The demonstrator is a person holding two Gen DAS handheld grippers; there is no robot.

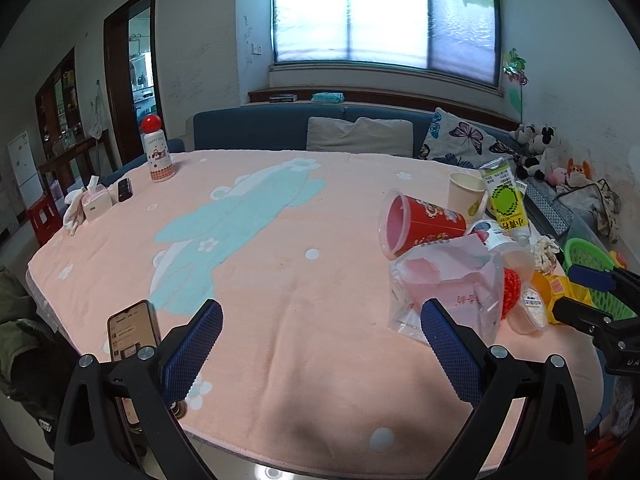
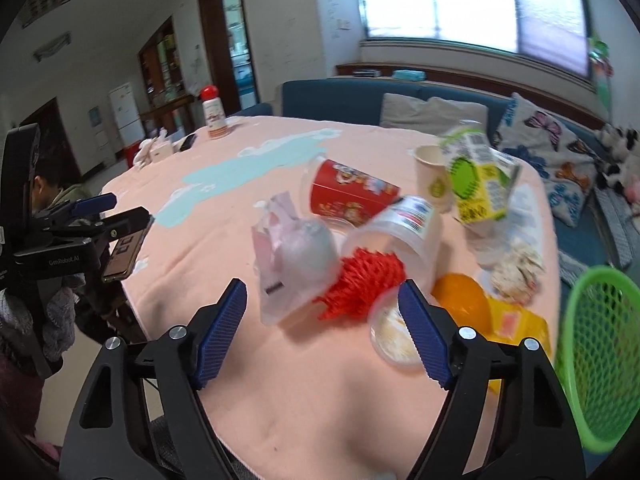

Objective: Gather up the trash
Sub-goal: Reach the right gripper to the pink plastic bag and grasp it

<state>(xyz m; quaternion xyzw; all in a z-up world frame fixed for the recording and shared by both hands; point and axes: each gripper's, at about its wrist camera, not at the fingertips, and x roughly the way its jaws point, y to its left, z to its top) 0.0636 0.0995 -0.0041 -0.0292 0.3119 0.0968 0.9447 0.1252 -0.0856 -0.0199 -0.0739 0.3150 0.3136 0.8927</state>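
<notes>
Evidently the job was at the reaching stage, with nothing yet lifted. At the far left of the pink table cloth [image 1: 304, 320] a phone [image 1: 132, 332] lay beside the left gripper [image 1: 320, 344], whose jaws stood spread over bare cloth, holding nothing. Further right the trash sat bunched together: a crumpled clear bag [image 2: 292, 260], a tipped red cup [image 2: 352, 196], a red mesh wad [image 2: 360, 284], a clear tub [image 2: 400, 232], a paper cup [image 2: 432, 180] and a green-yellow carton [image 2: 476, 184]. The right gripper [image 2: 324, 320] pointed at the bag and mesh, its jaws apart and empty. Rightmost, a green basket [image 2: 600, 360] stood at the table's edge, probably the bin. Next, I judge, the right jaws needed to advance around the bag or mesh, pinch, then carry right to the basket.
</notes>
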